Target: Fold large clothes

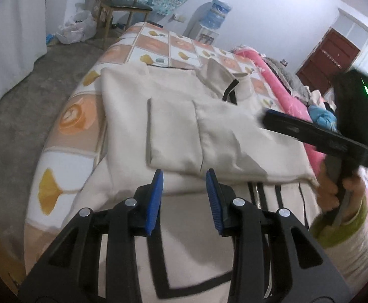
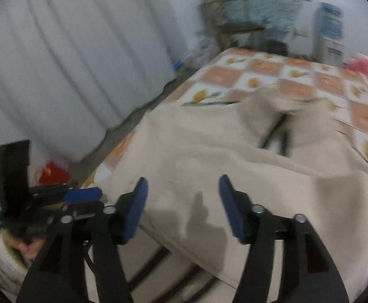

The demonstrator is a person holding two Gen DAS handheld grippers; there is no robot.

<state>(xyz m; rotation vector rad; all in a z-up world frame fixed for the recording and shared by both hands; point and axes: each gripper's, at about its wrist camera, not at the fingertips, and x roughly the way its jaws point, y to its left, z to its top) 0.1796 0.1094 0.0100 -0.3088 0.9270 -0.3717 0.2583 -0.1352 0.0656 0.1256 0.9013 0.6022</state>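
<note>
Cream garment spread on bed, beneath both empty, parted tongs.

Whole right wrist view smeared by motion blur: chair and water dispenser beyond the bed reduced to soft shapes, the bedcover's leaf print unreadable. Cream garment cut off below by the left gripper body in the left wrist view, black trim near the bed's near edge only partly shown. Right gripper blurred at its tip over the garment's right side; contact with the cloth not to be told. Hand gripping its handle half hidden behind it. Clothes pile at the bed's right side too small to sort. Red thing left of the bed unidentifiable.
</note>
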